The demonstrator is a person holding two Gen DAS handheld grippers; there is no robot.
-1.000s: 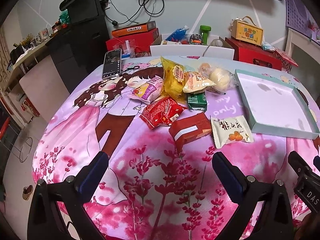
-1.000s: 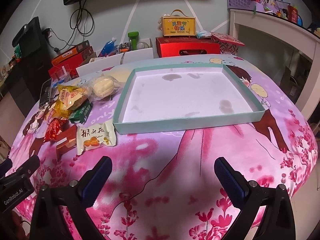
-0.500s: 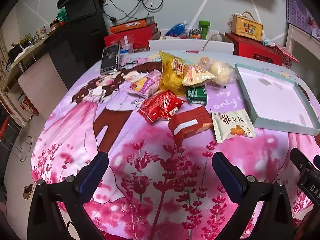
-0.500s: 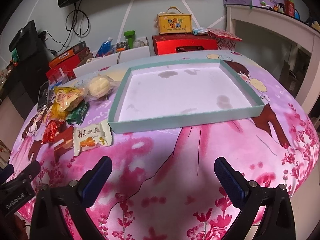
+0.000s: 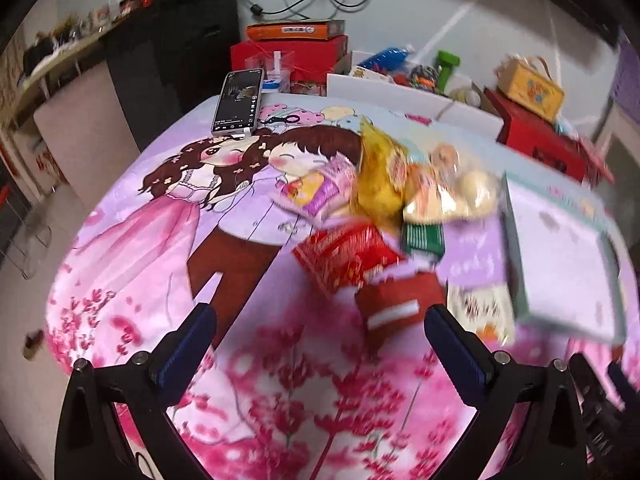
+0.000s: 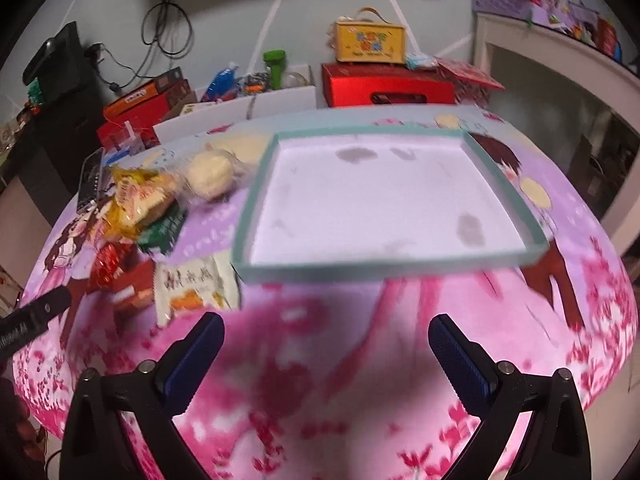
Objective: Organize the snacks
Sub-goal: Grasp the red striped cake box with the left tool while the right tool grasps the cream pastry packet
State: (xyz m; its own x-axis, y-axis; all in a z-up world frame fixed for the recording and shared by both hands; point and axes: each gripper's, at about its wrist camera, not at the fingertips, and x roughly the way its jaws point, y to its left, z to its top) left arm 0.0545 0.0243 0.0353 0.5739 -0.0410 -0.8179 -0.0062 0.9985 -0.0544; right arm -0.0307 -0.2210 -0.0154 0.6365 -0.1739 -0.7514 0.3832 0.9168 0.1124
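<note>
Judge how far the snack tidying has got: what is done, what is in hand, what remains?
Done: nothing; the tray holds no snacks. In hand: nothing; the left gripper and right gripper are open and hold nothing. Left: the whole snack pile beside the tray, including the white packet.

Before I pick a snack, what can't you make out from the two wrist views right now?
- Print on the white packet and red box: smeared by motion blur in both views.
- Snacks at the bottom of the pile: covered by the yellow bag.
- Tray far corner, left view: blurred.
- Phone, right view: mostly hidden behind the pile.
</note>
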